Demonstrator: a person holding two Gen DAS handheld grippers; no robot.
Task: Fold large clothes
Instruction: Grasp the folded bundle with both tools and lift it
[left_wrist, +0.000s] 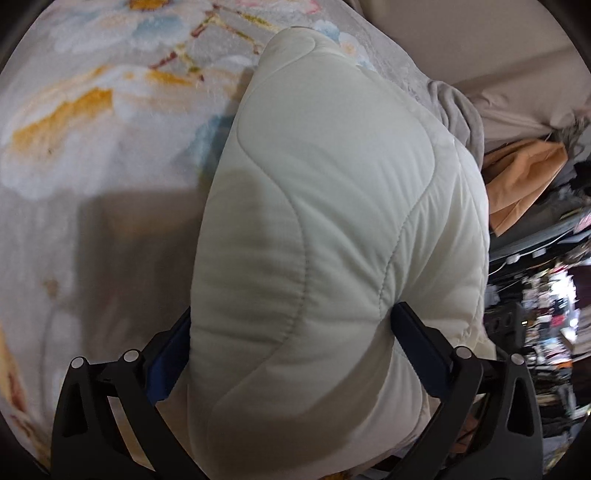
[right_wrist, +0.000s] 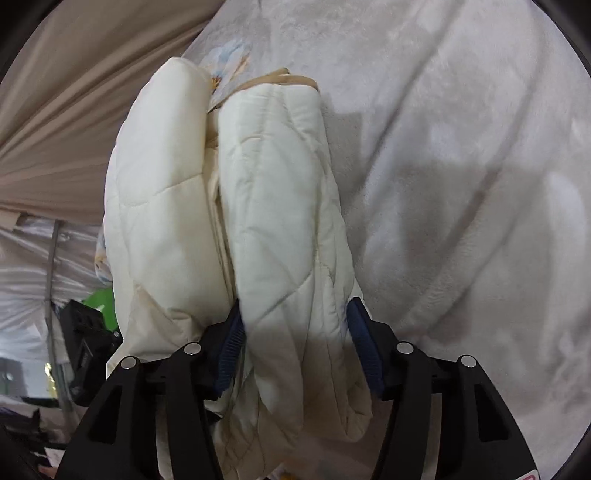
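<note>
cream quilted padded garment (left_wrist: 325, 229) runs lengthwise straight ahead of both tools, left tool (left_wrist: 291, 332) and right tool (right_wrist: 295, 332) each clamping a thick fold, above the bed's pale floral blanket (left_wrist: 92, 110).

Lived-in home bedroom. Plush floral blanket (left_wrist: 92, 110) covers a bed across most of both views. Beige curtain-like fabric (right_wrist: 74, 110) hangs at upper left of the right wrist view. Cluttered shelves of small goods (left_wrist: 546, 314), blurred, at right edge of the left wrist view.
</note>
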